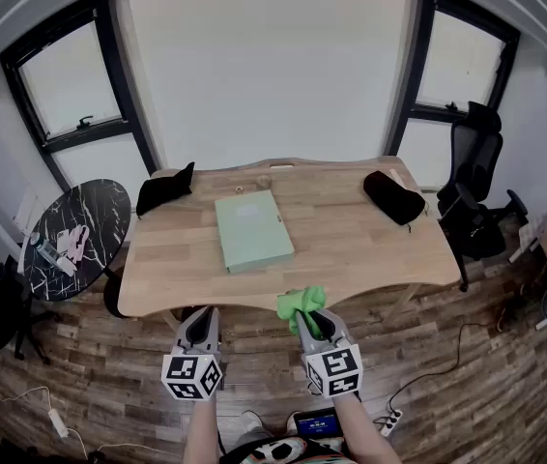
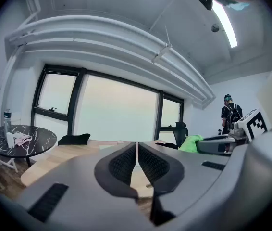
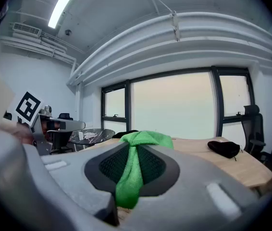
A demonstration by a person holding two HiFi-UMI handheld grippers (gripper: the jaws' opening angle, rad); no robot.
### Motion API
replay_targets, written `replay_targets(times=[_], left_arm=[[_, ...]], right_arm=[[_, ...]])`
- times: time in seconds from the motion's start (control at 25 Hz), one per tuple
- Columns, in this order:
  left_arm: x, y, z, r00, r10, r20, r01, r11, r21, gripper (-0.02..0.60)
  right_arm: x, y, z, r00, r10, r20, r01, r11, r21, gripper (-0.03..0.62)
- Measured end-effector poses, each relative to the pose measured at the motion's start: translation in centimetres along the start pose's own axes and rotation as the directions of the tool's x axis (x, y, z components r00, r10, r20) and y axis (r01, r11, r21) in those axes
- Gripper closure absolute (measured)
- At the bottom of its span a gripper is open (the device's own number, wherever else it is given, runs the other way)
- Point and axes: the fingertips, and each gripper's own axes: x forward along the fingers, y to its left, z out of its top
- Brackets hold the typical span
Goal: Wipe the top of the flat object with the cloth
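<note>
Cloth (image 1: 302, 304) is hanging clamped in the right gripper (image 1: 308, 321), just short of the counter (image 1: 370, 259); the left gripper (image 1: 199, 322) beside it is sitting shut, empty. Folder (image 1: 252, 230) is lying farther ahead, slightly left of the right gripper, long axis running away.

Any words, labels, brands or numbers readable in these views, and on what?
No text can be read in any view.
On the folder: a faint label patch, too small to read.
On the bottle on the round table: label too small to read.
On the marker cubes: square codes only, no letters.
On the screen low in the head view: blurred.
</note>
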Motion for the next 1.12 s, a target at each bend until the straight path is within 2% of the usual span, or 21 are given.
replay_targets(times=[0.36,0.48,0.56,0.72,0.84,1.12], left_arm=[[-0.5,-1.7,-0.8,1.000,0.015,-0.027,-0.014,0.999,0.035,0.568],[-0.3,-2.4,-1.0,1.000,-0.005,-0.021,0.005,1.000,-0.005,0.568],[0.0,-2.8,-1.5,0.999,-0.017,-0.036,0.017,1.000,0.003,0.568],[1.1,-4.0,-1.8,0.995,-0.087,-0.057,0.085,0.996,-0.028,0.574],[2.0,-3.3,-1.9,0.997,-0.052,-0.049,0.050,0.998,-0.043,0.574],[6.4,0.9,-2.6,0.998,0.027,-0.048,-0.028,0.999,-0.023,0.574]], right_arm=[[-1.3,-0.9,-0.6,1.000,0.027,-0.007,-0.027,1.000,0.009,0.539],[-1.5,-1.3,-1.0,0.999,0.053,-0.007,-0.053,0.998,0.047,0.539],[-1.7,-1.6,-1.2,0.998,0.057,-0.004,-0.057,0.996,0.061,0.539],[-1.3,-2.3,-0.9,0.998,0.063,-0.001,-0.062,0.996,0.058,0.539],[-0.5,-3.0,-0.9,0.998,0.063,-0.002,-0.062,0.996,0.062,0.539],[4.4,-5.4,-1.9,0.999,0.040,-0.034,-0.037,0.997,0.070,0.539]])
